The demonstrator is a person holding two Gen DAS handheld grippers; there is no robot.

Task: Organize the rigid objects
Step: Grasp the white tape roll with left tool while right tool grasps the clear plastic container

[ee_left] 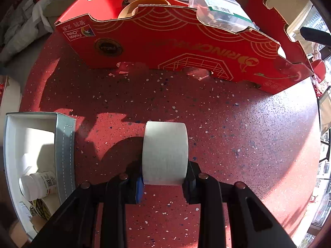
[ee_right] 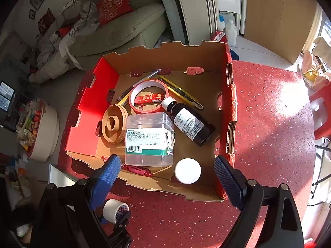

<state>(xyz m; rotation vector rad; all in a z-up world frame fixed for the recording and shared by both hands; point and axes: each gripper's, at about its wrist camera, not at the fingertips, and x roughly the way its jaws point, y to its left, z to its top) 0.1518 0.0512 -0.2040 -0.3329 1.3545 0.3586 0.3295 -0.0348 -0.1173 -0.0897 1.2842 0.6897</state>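
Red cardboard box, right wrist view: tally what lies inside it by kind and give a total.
Tape rolls: 2, the red roll and the tan roll
Bottles: 2, the dark bottle and the white-capped one
Clear plastic container: 1
Yellow utility knife: 1
Red marker: 1
Total: 7, not counting the partly hidden pens.

A matt white tape roll (ee_left: 165, 153) is seen on the glossy speckled table (ee_left: 248, 134); corrugated cardboard box (ee_right: 206, 62) at 12 o'clock; clear plastic container (ee_right: 149, 138) inside.
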